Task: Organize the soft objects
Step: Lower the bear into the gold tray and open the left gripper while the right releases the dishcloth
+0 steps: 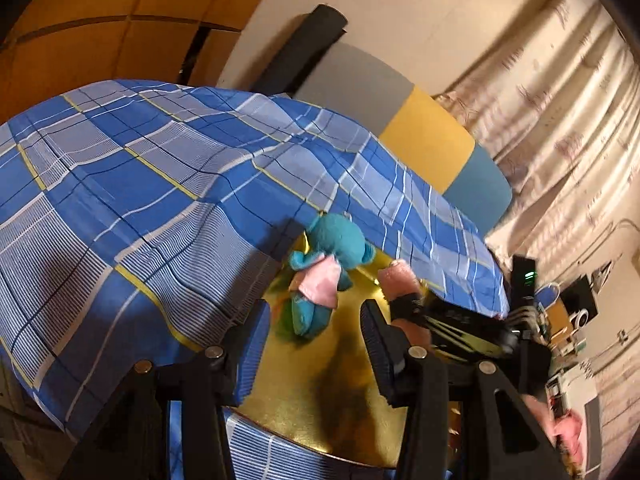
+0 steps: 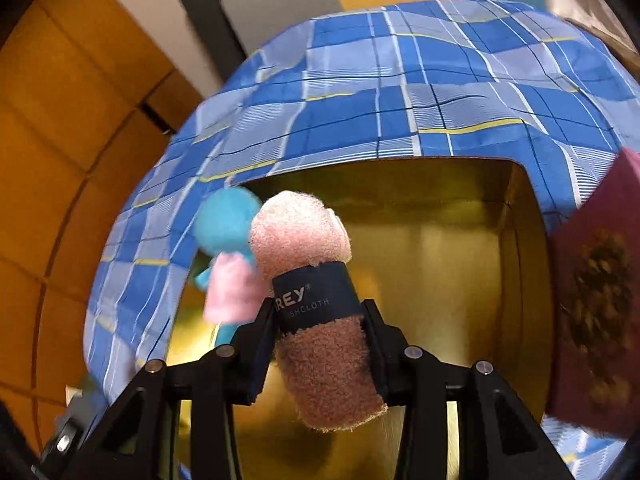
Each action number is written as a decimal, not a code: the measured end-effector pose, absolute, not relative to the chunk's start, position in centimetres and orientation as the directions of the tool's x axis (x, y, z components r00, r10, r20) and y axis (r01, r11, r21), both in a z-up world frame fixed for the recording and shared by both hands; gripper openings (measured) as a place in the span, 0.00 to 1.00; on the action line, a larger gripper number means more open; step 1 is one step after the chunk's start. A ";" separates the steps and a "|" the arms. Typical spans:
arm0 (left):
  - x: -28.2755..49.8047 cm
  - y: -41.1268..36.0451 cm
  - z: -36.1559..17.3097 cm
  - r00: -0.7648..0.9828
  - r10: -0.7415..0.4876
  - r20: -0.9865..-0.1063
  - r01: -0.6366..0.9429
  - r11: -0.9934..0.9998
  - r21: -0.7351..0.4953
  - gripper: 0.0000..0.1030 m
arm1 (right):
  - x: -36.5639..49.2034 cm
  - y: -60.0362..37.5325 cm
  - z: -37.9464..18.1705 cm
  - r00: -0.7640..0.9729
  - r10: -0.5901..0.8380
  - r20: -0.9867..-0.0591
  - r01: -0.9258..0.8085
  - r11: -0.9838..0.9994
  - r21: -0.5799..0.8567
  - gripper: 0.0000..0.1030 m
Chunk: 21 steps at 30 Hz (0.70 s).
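A gold-lined box sits on a bed with a blue plaid sheet. A teal plush toy in a pink dress lies inside it by the rim; it also shows in the right wrist view. My left gripper is open and empty just above the box. My right gripper is shut on a rolled pink washcloth with a dark band, held over the box. The washcloth's end and the right gripper show in the left wrist view.
The box's maroon lid stands at the right edge. A grey, yellow and teal headboard stands behind the bed. Wooden panels lie to the left, a curtain to the right.
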State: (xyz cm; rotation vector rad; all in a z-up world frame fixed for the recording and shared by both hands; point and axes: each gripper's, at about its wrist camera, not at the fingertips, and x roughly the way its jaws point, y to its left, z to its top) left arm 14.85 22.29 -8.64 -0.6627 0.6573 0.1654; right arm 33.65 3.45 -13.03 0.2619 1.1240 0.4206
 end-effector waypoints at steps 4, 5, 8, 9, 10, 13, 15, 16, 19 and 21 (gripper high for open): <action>14.4 23.3 -7.9 0.806 -0.044 -0.590 -0.353 0.765 -0.539 0.46 | 34.7 4.5 -13.9 0.385 0.401 -0.831 -0.158 0.916 0.368 0.41; 14.3 23.4 -7.7 0.810 -0.043 -0.585 -0.353 0.760 -0.545 0.46 | 34.9 4.6 -14.0 0.388 0.397 -0.832 -0.156 0.918 0.365 0.41; 14.2 23.7 -7.6 0.814 -0.041 -0.580 -0.353 0.757 -0.549 0.46 | 35.1 4.8 -14.3 0.415 0.375 -0.829 -0.133 0.926 0.353 0.42; 14.2 23.7 -7.6 0.814 -0.039 -0.580 -0.354 0.758 -0.548 0.46 | 35.1 4.9 -14.3 0.424 0.369 -0.827 -0.125 0.929 0.350 0.43; 14.3 23.6 -7.6 0.810 -0.043 -0.585 -0.353 0.760 -0.545 0.46 | 35.2 5.0 -14.3 0.431 0.363 -0.826 -0.120 0.930 0.347 0.43; 14.4 23.2 -7.6 0.808 -0.063 -0.586 -0.339 0.764 -0.549 0.46 | 35.4 5.4 -14.3 0.435 0.371 -0.820 -0.122 0.927 0.355 0.43; 14.4 23.0 -7.6 0.807 -0.062 -0.587 -0.336 0.769 -0.543 0.46 | 35.4 6.0 -14.2 0.441 0.376 -0.815 -0.145 0.926 0.348 0.49; 14.3 22.9 -7.5 0.808 -0.062 -0.586 -0.335 0.770 -0.543 0.46 | 35.3 6.1 -13.9 0.447 0.371 -0.814 -0.154 0.928 0.338 0.51; 14.3 22.8 -7.5 0.808 -0.058 -0.586 -0.338 0.769 -0.542 0.46 | 34.6 6.0 -13.0 0.469 0.373 -0.800 -0.159 0.927 0.339 0.58; 14.1 22.8 -7.4 0.811 -0.052 -0.582 -0.340 0.768 -0.542 0.46 | 33.9 5.6 -12.3 0.478 0.378 -0.793 -0.159 0.925 0.346 0.61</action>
